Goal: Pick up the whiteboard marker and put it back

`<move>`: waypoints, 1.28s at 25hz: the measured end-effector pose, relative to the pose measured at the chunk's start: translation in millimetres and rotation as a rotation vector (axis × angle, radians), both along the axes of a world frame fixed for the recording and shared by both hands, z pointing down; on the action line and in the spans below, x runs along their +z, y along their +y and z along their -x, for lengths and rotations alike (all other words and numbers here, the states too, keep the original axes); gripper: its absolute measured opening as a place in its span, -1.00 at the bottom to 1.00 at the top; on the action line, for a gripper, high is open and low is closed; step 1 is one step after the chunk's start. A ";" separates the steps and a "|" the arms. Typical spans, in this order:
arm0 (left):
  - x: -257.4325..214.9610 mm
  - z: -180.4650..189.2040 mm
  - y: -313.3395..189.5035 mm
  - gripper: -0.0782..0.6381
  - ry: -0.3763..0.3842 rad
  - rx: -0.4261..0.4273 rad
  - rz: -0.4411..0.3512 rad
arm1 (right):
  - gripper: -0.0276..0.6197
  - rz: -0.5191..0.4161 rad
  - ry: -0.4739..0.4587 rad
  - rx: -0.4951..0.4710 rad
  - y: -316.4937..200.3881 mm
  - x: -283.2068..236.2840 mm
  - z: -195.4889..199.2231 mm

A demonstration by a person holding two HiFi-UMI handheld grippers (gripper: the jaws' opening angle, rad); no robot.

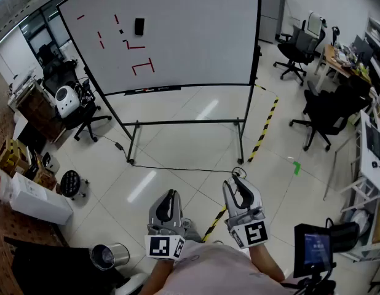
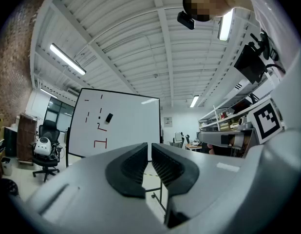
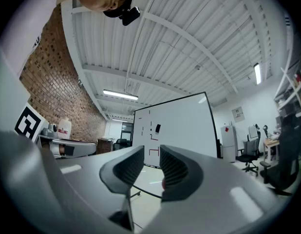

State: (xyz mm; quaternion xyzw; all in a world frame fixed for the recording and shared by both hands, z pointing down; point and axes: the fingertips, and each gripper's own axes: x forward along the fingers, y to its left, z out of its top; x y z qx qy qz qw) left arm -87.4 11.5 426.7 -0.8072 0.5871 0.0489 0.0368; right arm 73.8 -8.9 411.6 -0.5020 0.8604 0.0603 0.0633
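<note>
Glossy pale tiled floor (image 1: 196, 143), crossed by a strip of yellow-and-black hazard tape (image 1: 264, 131). On it stands the whiteboard (image 1: 190, 29), a flat white panel in a black tubular frame on splayed feet. It carries short red dashes and bracket shapes, and a small black rectangular eraser (image 1: 139, 26) clings to its face.

Black mesh office chairs (image 1: 299, 48) stand at right; a brick wall (image 3: 48, 82) runs along the left.

Left gripper (image 1: 171, 194) and right gripper (image 1: 236, 180) are moulded grey plastic with ribbed black pads, each bearing a cube with black-on-white square markers. They are held side by side low in the head view, well apart from the board. Both are clenched on nothing, and the board shows through the slit between the pads.

A narrow tray (image 1: 208, 86) lines the board's lower edge. The marker (image 1: 142, 91) is a thin red streak lying flat on it, long axis along the ledge. Its cap end cannot be told.
</note>
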 end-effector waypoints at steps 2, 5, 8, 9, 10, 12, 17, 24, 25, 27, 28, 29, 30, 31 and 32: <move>1.3 -2.0 -17.0 -0.75 -0.011 -0.006 -0.003 | -0.63 0.000 -0.015 -0.005 -18.1 0.0 -1.9; 4.6 5.7 -51.9 -0.73 -0.017 -0.039 0.016 | -0.63 0.005 -0.021 -0.014 -50.1 4.2 -1.0; 3.8 22.5 -111.7 -0.51 -0.023 -0.056 0.034 | -0.63 0.007 -0.012 -0.017 -91.8 9.8 7.1; 1.3 29.3 -138.3 -0.43 -0.023 -0.052 0.028 | -0.63 0.006 -0.007 -0.012 -109.7 12.7 10.3; -2.4 36.6 -168.0 -0.38 -0.025 -0.045 0.014 | -0.63 0.006 -0.002 -0.005 -129.6 15.9 13.5; -14.2 53.3 -235.7 -0.24 -0.041 -0.028 -0.026 | -0.63 0.010 0.000 0.014 -174.4 22.6 20.8; -80.1 108.9 -442.6 0.08 -0.091 -0.008 -0.106 | -0.63 0.033 0.021 0.047 -302.6 20.6 54.6; -189.9 165.1 -703.6 0.25 -0.194 -0.064 -0.208 | -0.63 0.077 0.095 0.104 -444.5 13.1 84.5; -196.9 169.4 -729.3 0.25 -0.208 -0.088 -0.215 | -0.63 0.091 0.105 0.119 -458.7 17.1 82.0; -203.5 180.7 -771.1 0.25 -0.234 -0.146 -0.222 | -0.63 0.119 0.117 0.144 -482.2 25.0 77.9; -203.4 187.4 -788.7 0.26 -0.242 -0.172 -0.217 | -0.63 0.132 0.123 0.153 -492.3 28.8 76.8; -201.3 194.3 -804.3 0.28 -0.245 -0.194 -0.205 | -0.63 0.143 0.128 0.157 -501.4 32.6 76.3; -197.5 200.9 -817.7 0.28 -0.244 -0.210 -0.190 | -0.63 0.154 0.134 0.157 -509.2 36.4 76.6; -192.8 206.3 -828.7 0.28 -0.243 -0.219 -0.174 | -0.63 0.165 0.139 0.152 -515.7 40.3 77.5; -187.7 209.6 -837.0 0.28 -0.244 -0.217 -0.162 | -0.63 0.176 0.144 0.144 -520.7 44.3 79.0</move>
